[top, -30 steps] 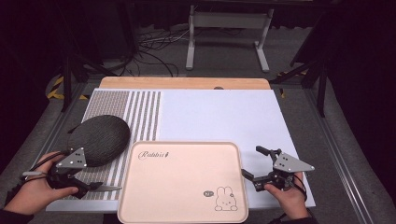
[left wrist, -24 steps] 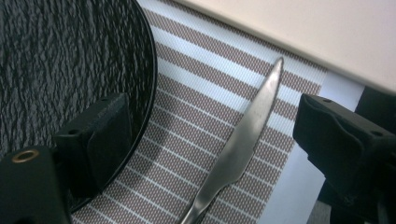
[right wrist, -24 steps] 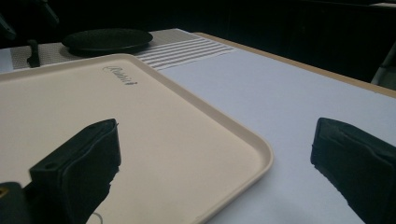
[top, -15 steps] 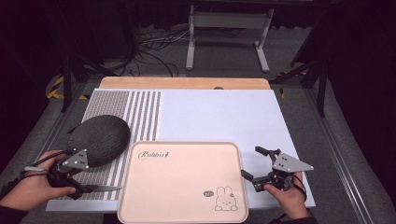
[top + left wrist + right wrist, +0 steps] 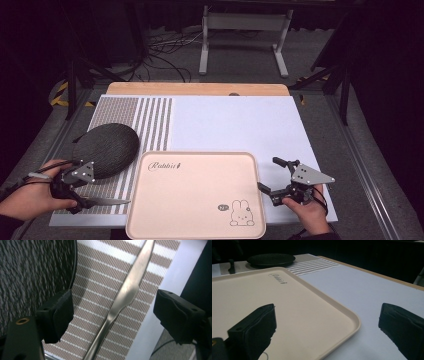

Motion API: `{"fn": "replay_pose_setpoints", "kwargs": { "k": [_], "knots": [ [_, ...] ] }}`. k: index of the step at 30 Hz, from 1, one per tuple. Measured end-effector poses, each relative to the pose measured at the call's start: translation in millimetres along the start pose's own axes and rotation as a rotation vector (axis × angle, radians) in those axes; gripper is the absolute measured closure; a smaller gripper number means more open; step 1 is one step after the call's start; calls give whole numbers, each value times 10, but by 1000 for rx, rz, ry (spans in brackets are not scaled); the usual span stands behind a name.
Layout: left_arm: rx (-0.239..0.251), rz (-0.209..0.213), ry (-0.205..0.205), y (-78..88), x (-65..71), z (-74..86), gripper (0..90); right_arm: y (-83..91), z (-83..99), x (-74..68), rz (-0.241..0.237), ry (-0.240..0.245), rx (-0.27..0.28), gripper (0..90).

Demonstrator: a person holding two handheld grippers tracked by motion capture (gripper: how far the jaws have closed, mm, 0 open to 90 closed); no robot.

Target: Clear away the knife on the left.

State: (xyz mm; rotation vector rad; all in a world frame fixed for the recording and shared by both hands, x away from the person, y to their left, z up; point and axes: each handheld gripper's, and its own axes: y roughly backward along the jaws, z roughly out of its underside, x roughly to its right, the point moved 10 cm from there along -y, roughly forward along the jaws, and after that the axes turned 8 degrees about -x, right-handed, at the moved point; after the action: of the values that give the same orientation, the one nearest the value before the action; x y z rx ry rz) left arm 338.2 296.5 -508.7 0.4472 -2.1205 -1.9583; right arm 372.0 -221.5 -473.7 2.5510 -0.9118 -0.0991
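A silver table knife point(image 5: 106, 201) lies on the striped placemat point(image 5: 145, 120) at the front left, blade pointing right. My left gripper point(image 5: 82, 192) hovers over its handle end. In the left gripper view the knife point(image 5: 125, 295) runs between the two wide-apart pads point(image 5: 57, 312), and neither pad touches it. A pink tray point(image 5: 150, 220) with a rabbit drawing sits at the front centre. My right gripper point(image 5: 267, 174) stands open beside the tray's right rim point(image 5: 352, 322), one jaw over the tray and the other over the white sheet point(image 5: 367, 290).
A dark woven round mat point(image 5: 105, 150) lies on the placemat just behind my left gripper, and it also shows as a dark mat point(image 5: 30, 270) in the left gripper view. The white sheet point(image 5: 235, 125) covers the table's middle and right. A metal stand point(image 5: 245, 30) is behind the table.
My left hand has shifted slightly over the knife. The knife, tray and right gripper stay where they were.
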Motion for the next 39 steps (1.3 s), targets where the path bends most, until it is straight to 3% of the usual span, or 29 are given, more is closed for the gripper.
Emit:
{"fn": "replay_pose_setpoints", "kwargs": {
  "k": [11, 14, 20, 24, 28, 34, 35, 36, 39],
  "knots": [
    [-108, 35, -48, -97, -41, 156, 261, -13, 5, -13, -6, -1, -3, 21],
    [-126, 32, -98, -137, -76, 182, 286, -14, 9, -15, -8, 2, -5, 21],
    [-171, 51, -165, -184, -80, 234, 428, -17, 18, -11, -3, 10, -12, 21],
    [-211, 24, -239, -199, -123, 258, 491, -19, 22, -12, -4, 10, -12, 20],
    [-248, 30, -294, -217, -128, 266, 580, -37, 39, -26, -6, 15, -20, 21],
    [-298, 35, -330, -250, -144, 307, 696, -33, 39, -28, -8, 15, -19, 20],
    [-294, 38, -323, -255, -143, 305, 699, -33, 40, -28, -10, 16, -19, 21],
    [-307, 21, -336, -248, -162, 311, 706, -34, 42, -30, -11, 16, -20, 21],
    [-323, 22, -358, -250, -161, 325, 740, -33, 41, -43, -18, 18, -20, 21]
  ]
}}
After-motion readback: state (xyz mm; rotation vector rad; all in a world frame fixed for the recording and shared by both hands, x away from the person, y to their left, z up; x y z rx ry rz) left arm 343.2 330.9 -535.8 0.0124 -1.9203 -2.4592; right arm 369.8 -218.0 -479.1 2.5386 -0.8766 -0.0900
